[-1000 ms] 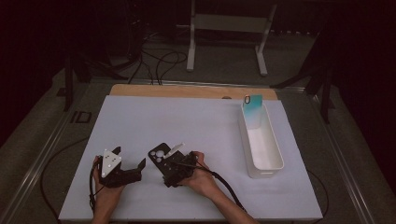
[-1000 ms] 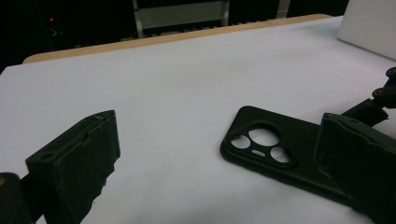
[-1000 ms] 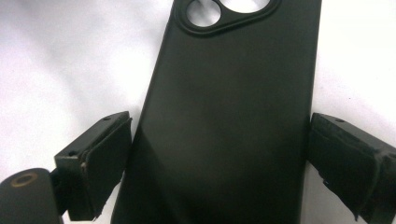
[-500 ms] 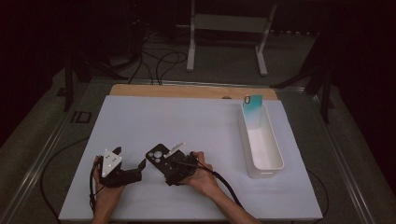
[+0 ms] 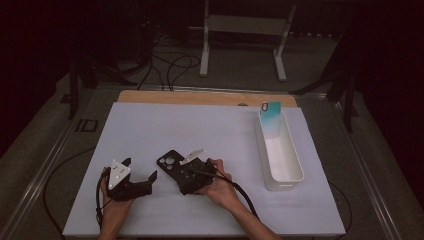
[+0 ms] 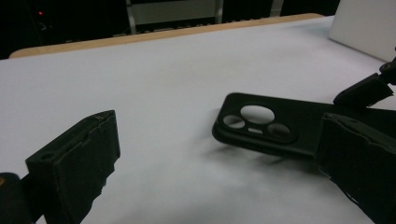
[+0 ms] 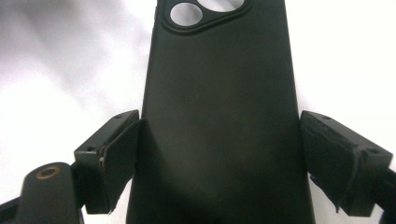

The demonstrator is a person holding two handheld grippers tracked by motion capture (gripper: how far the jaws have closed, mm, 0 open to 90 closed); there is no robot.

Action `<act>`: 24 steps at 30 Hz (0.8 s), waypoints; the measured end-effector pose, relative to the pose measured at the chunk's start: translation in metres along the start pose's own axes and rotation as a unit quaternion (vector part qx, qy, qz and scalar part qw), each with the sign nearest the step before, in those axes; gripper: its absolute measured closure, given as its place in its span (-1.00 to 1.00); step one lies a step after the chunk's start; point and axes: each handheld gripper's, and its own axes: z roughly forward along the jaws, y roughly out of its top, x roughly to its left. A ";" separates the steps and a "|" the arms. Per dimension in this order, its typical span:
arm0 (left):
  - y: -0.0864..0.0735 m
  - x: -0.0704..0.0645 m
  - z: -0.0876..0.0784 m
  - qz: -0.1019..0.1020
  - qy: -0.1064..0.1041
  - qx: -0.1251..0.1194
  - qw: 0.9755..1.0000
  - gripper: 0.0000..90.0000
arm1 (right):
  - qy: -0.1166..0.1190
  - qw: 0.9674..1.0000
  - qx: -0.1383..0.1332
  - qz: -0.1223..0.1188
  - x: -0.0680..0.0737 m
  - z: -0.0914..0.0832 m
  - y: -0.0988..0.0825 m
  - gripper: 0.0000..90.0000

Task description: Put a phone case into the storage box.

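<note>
A black phone case (image 5: 167, 162) with camera cut-outs lies out from my right gripper (image 5: 182, 172) near the table's front middle. In the right gripper view the case (image 7: 219, 116) runs up between the jaws, and both pads (image 7: 121, 158) sit against its long edges. These jaws have just been closing with the case between them. The left gripper view shows the case (image 6: 271, 123) tilted a little off the white surface, with a shadow under it. My left gripper (image 5: 141, 169) rests to the left of the case, open, with nothing between its jaws (image 6: 219, 154).
A long white bin (image 5: 300, 165) stands at the right of the white table cover, with a teal case (image 5: 270, 117) upright at its far end. A wooden strip (image 5: 200, 97) borders the far edge. Cables trail from both grippers toward the front.
The right gripper and the black case have shifted very slightly to the left. The left gripper has stayed where it was.
</note>
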 end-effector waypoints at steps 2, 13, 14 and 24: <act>0.000 0.000 0.000 -0.005 -0.003 0.000 1.000 -0.98 | 0.003 1.000 -0.009 0.003 -0.001 -0.003 0.000 -0.66; 0.002 -0.001 0.000 -0.008 -0.012 0.006 1.000 -0.98 | 0.003 0.999 -0.043 0.003 -0.005 -0.019 0.001 -0.66; 0.002 -0.001 0.000 -0.010 -0.014 0.006 1.000 -0.98 | 0.001 0.999 -0.048 0.005 -0.005 -0.020 0.002 -0.66; 0.013 -0.005 -0.005 -0.025 -0.045 0.004 0.999 -0.98 | 0.004 0.995 -0.098 0.012 -0.012 -0.040 0.001 -0.67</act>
